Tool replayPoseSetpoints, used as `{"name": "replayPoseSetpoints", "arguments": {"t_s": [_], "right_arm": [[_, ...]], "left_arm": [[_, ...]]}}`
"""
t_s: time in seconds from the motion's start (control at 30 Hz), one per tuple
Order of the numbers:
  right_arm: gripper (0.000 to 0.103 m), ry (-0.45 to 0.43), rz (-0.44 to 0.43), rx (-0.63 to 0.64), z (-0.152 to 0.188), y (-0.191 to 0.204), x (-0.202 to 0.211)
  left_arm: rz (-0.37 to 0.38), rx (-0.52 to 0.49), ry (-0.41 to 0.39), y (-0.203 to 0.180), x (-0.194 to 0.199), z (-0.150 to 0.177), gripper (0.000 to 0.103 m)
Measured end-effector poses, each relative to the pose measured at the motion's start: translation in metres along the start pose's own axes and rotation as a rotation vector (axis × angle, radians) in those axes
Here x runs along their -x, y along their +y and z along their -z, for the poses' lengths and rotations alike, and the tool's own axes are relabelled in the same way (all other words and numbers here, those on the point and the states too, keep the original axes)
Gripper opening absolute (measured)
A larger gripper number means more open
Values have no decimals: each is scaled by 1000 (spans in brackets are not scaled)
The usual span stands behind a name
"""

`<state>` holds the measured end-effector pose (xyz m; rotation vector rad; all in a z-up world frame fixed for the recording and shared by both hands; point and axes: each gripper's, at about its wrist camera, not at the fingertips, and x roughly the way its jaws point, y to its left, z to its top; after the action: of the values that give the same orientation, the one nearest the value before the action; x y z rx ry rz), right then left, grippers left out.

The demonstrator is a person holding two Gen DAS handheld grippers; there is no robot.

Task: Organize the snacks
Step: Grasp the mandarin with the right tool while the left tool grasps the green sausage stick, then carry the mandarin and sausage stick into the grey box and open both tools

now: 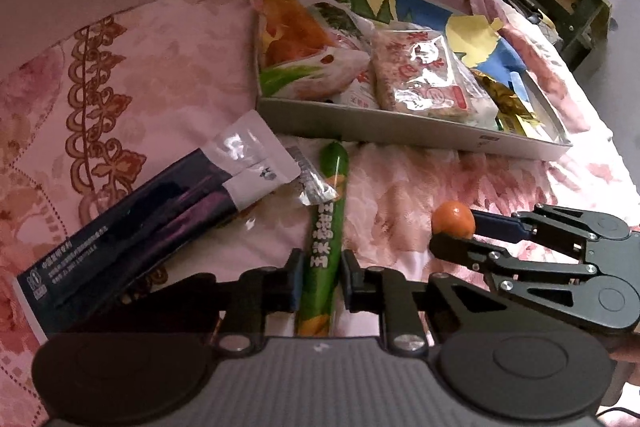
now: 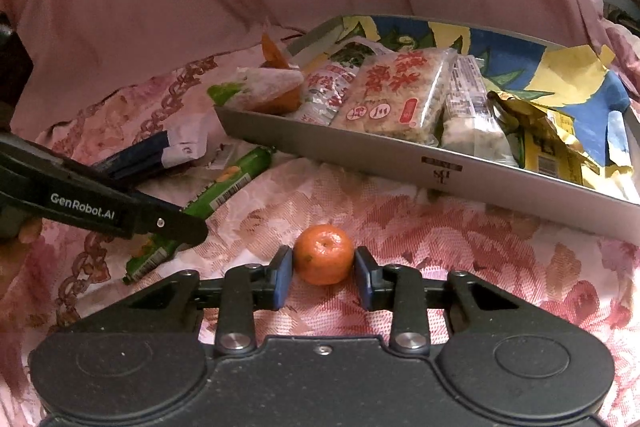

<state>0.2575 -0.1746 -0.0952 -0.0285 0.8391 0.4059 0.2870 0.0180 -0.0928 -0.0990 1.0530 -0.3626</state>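
The left claw (image 1: 320, 283) is clamped on a green snack stick (image 1: 326, 243) lying on the bed (image 2: 480, 239), the right claw (image 2: 323, 273) grips a small orange (image 2: 324, 254) beside it, and the snack-filled tray (image 2: 400, 163) sits just beyond both.

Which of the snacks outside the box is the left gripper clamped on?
The green sausage stick, between the left gripper pads; the dark packet beside it lies untouched.
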Motion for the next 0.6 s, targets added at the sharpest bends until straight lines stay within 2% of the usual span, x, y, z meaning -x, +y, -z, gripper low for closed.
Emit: {"name": "replayPoseSetpoints", "arguments": {"t_s": [0.17,0.4,0.6], "right_arm": [[36,-9,18,1,1,3,-1],[35,-17,25,-5,2,4,0],[35,20,44,31,3,10,6]], "left_arm": [[-43,-9,-20,-9,-2,0,21],[-63,-17,-3,-18,1,0,19],[19,-3,49,-27,2,4,18]]}}
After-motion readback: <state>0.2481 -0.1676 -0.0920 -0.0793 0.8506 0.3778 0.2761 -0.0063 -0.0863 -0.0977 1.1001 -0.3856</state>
